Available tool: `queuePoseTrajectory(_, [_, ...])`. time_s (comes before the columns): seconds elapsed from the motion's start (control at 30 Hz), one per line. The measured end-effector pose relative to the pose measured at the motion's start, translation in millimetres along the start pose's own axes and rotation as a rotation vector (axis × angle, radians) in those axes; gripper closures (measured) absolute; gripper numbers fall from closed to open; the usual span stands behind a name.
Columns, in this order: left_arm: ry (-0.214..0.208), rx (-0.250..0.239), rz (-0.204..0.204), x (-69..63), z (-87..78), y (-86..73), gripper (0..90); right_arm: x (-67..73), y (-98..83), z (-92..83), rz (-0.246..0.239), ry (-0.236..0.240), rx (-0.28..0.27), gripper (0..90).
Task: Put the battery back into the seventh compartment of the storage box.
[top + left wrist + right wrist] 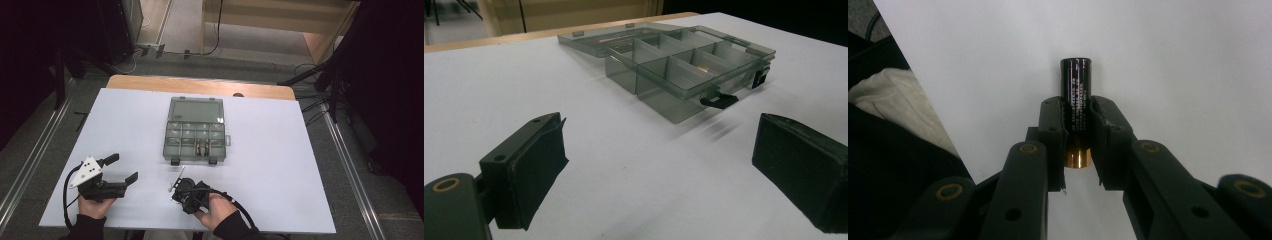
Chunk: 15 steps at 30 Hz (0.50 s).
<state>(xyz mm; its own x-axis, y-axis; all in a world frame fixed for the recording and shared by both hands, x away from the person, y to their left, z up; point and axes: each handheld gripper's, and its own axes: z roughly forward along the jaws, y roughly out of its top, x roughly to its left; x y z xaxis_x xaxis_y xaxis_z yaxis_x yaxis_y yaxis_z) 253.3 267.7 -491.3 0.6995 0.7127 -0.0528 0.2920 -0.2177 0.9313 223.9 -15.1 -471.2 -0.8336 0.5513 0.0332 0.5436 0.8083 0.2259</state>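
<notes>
Battery (1076, 95) clamped in right gripper (1077, 145), still at the table (300, 165); two already in open organiser box (195, 131); left gripper (659, 165) wide, empty

My left hand-held gripper (121, 170) is a black plastic tool with two flat rectangular jaws faced in dark padding, a grey three-cornered plate with small dark holes on top, and a black cable looping from its rear. My right hand-held gripper (176, 184) is black too, its jointed linkage arms pinned with brass-ringed rivets and small screw holes, with a thick black cable curving behind. I wear dark long sleeves (89, 227).
</notes>
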Motion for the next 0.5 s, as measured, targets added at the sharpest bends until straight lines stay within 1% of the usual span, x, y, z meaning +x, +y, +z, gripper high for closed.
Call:
queuePoseTrajectory(0.07, [-0.002,-0.002,-0.001,-0.1,0.0,0.0,6.8,-0.1,0.2,-2.2,0.006,-0.005,-0.017,78.1])
queuePoseTrajectory(0.27, [-0.003,0.001,0.001,-0.2,0.2,-0.1,6.8,-3.4,2.0,-9.9,0.032,0.009,-0.053,78.1])
queuePoseTrajectory(0.37, [-0.003,-0.002,-0.002,-0.2,0.1,-0.1,6.8,-5.3,3.4,-12.5,0.032,0.011,-0.061,78.1])
queuePoseTrajectory(0.43, [-0.003,-0.003,0.0,0.0,0.1,-0.1,6.8,-5.9,4.1,-13.0,0.034,0.015,-0.057,78.1])
queuePoseTrajectory(0.5, [-0.003,-0.002,0.0,0.3,0.2,-0.1,6.8,-6.2,5.6,-13.1,0.036,-0.001,-0.054,78.1])
